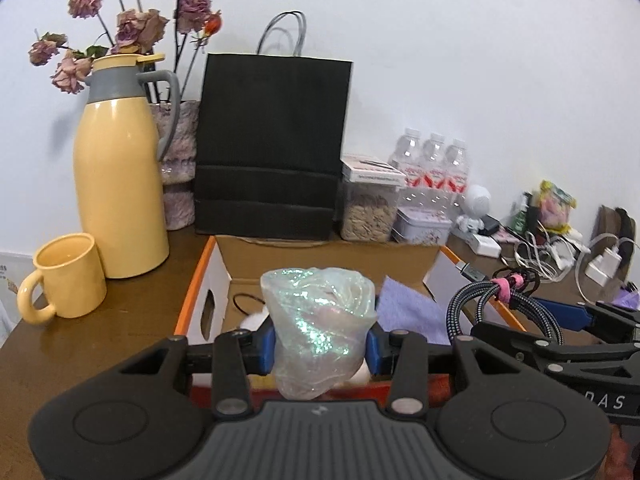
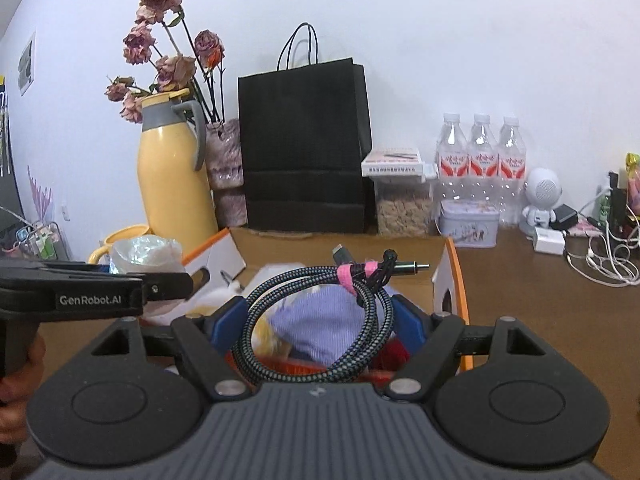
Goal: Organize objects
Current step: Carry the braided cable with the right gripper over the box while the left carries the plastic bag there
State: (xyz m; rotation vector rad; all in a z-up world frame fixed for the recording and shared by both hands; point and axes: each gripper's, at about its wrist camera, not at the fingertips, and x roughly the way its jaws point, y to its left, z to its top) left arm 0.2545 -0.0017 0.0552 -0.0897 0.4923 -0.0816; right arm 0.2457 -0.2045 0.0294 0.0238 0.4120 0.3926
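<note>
Both claws hover over the open cardboard box (image 1: 328,258) near the back edge of the surface (image 1: 80,344): the left claw (image 1: 322,344) is closed partway on a crumpled iridescent plastic bag (image 1: 320,320), and the right claw (image 2: 318,322) stands wide, its pads pressing a coiled braided cable (image 2: 316,320). To do this well, I judge each load should clear the box walls, with the grips kept firm. The bag's long axis runs upright; the cable's plugs point toward the black paper bag (image 2: 304,148).
</note>
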